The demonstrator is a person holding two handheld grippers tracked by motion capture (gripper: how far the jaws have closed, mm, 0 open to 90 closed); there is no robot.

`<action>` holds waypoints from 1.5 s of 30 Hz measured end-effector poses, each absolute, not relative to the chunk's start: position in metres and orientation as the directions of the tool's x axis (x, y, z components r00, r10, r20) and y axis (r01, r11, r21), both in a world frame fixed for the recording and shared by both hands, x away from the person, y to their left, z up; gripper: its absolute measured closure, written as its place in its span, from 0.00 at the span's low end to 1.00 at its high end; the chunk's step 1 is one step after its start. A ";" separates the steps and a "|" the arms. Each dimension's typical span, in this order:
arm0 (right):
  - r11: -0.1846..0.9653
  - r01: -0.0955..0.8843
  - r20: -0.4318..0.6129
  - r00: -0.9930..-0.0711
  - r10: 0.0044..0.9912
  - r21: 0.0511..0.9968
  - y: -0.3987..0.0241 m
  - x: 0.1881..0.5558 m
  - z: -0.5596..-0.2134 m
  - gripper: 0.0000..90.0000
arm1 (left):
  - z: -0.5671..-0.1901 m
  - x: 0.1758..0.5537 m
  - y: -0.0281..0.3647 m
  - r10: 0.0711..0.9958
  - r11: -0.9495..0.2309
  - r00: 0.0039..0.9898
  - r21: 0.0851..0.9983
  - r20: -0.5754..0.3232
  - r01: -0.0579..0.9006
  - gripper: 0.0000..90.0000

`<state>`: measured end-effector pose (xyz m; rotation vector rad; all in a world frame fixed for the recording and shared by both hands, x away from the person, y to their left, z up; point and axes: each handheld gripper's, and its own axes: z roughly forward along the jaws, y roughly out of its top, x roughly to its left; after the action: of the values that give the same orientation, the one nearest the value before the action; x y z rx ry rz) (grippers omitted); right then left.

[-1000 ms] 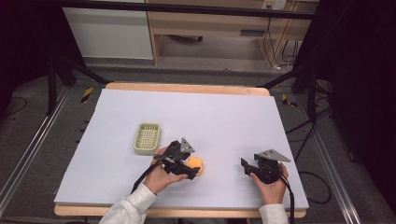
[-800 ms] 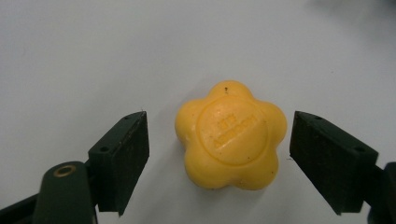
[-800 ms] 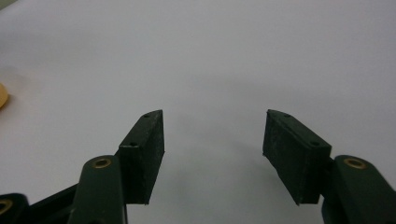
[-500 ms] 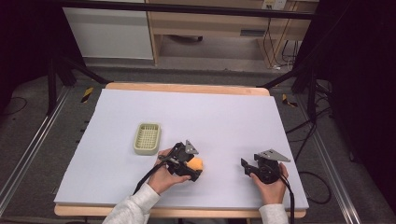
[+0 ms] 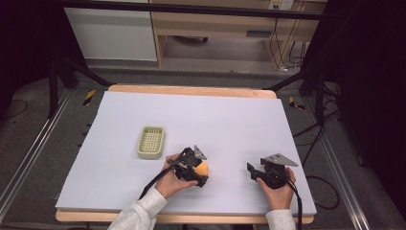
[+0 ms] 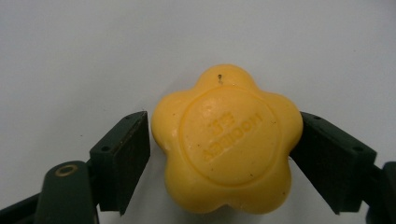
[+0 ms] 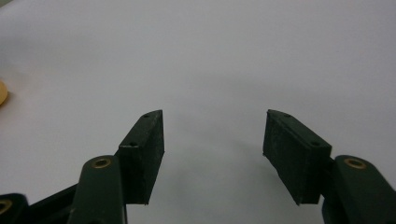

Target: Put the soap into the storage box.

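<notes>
Yellow soap point(image 6: 227, 140), flower-shaped with some embossed lettering on top, sits right between the left gripper point(image 6: 224, 149) fingers now. In the left gripper view the right-hand finger point(image 6: 329, 158) presses against a petal, and the left-hand finger point(image 6: 123, 156) is touching or a hair off the opposite side, so I'd call it a grip that's basically made. Whether the soap is lifted or resting on the white surface point(image 5: 230, 120) I can't really tell.

Compared with the shot a second ago, the change is small: in the high view the left gripper point(image 5: 194, 167) has shifted a touch toward the near edge and rolled a bit, with the soap point(image 5: 202, 169) going along with it. That reads to me like the squeeze has settled and the carry is about to start.

Green basket point(image 5: 151, 142) sits just beyond and to the left of the soap, near but not touching. Looks like the obvious drop spot, so the next move is probably a short lift and swing over its rim.

Right gripper point(image 5: 265, 173) hasn't budged, parked well to the right of the soap. Its fingers point(image 7: 144, 154) are spread wide with nothing between them, and a sliver of yellow peeks in at the left edge of its own view.
</notes>
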<state>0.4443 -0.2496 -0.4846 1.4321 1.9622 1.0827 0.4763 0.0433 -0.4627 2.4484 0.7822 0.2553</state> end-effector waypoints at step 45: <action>0.154 0.562 0.064 -0.348 0.935 0.812 -0.249 0.445 -0.484 0.46 | -0.467 0.474 0.041 0.615 -0.660 0.789 0.557 0.013 0.505 0.28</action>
<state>0.4446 -0.2490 -0.4840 1.4224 1.9761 1.0737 0.4738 0.0411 -0.4666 2.4361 0.8318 0.2703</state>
